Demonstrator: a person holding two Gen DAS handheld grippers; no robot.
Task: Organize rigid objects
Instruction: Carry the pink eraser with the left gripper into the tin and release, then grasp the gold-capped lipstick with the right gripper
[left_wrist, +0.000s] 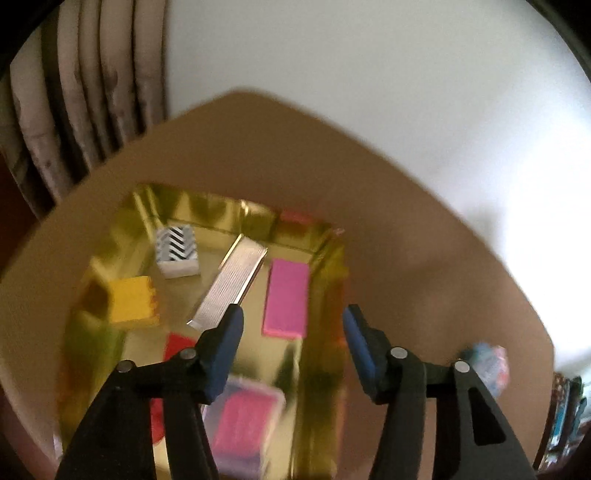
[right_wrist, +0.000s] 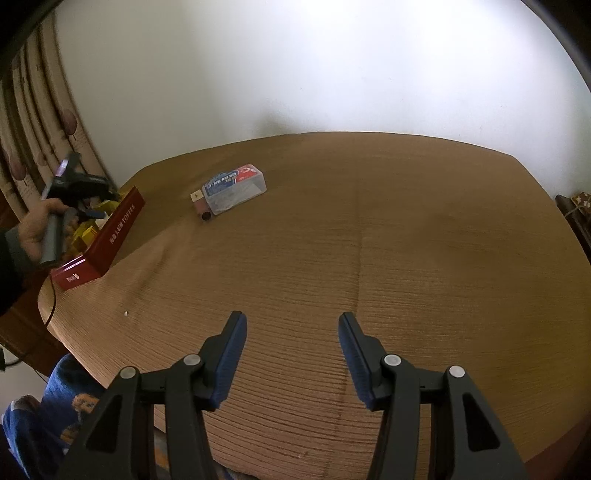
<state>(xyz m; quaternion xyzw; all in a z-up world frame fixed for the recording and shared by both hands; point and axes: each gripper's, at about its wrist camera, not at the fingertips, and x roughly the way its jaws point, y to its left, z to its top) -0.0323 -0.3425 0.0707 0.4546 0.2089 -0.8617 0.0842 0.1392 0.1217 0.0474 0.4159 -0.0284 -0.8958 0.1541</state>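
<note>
Rigid objects sitting in gold-lined box under left gripper

Rigid objects are lying in the gold-lined box (left_wrist: 325, 258) directly beneath the left gripper (left_wrist: 293, 317), whose jaws are standing apart with nothing between them. Nearest its fingertips, a blurred pink case (left_wrist: 243, 424) and a red piece (left_wrist: 177, 345) are resting low in the box. Just ahead of the left finger, a silver staple strip (left_wrist: 229, 284) is lying slanted, with a pink block (left_wrist: 288, 297) beside it to the right. Farther left, a yellow block (left_wrist: 135, 301) and a zigzag-patterned block (left_wrist: 177, 251) are sitting. The right gripper (right_wrist: 293, 319) is hovering spread and empty over the brown table (right_wrist: 406, 240); well ahead and left, a clear plastic case (right_wrist: 234, 188) is resting.
</note>
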